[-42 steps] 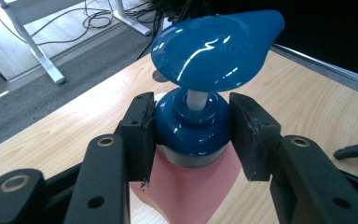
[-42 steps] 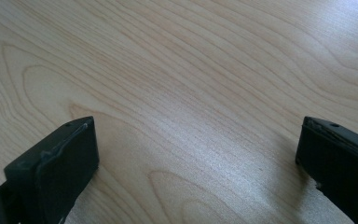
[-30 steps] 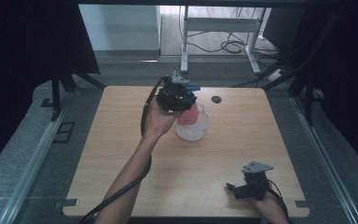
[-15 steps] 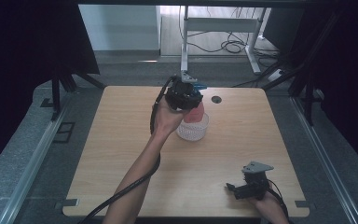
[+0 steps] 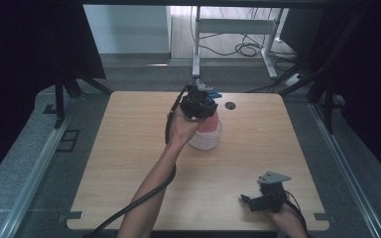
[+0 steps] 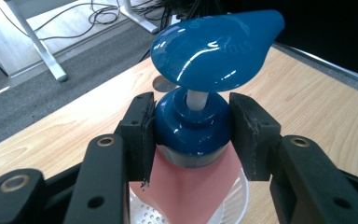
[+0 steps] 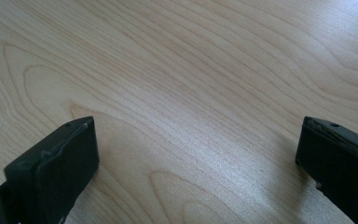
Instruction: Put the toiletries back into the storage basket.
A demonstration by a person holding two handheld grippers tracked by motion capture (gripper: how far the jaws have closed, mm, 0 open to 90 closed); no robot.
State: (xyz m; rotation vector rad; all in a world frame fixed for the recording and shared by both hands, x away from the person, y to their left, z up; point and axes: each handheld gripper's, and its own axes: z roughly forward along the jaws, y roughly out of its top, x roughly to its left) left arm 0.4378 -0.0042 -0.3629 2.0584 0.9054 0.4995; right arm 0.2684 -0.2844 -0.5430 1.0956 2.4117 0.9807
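Pink pump bottle (image 6: 186,186), glossy blue cap, clenched in left claw (image 6: 192,135), right claw (image 7: 196,154) released

A lab: wooden table (image 5: 129,163) amid black curtains (image 5: 30,44), floor cables (image 5: 238,48).

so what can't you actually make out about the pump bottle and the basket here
- High view: the left tongs and hand hide most of the pink pump bottle.
- Left gripper view: the bottle's base is cut off by the bottom edge, so whether it sits in the white basket is unclear.
- Raised lettering on the blue pump head is too small to read.
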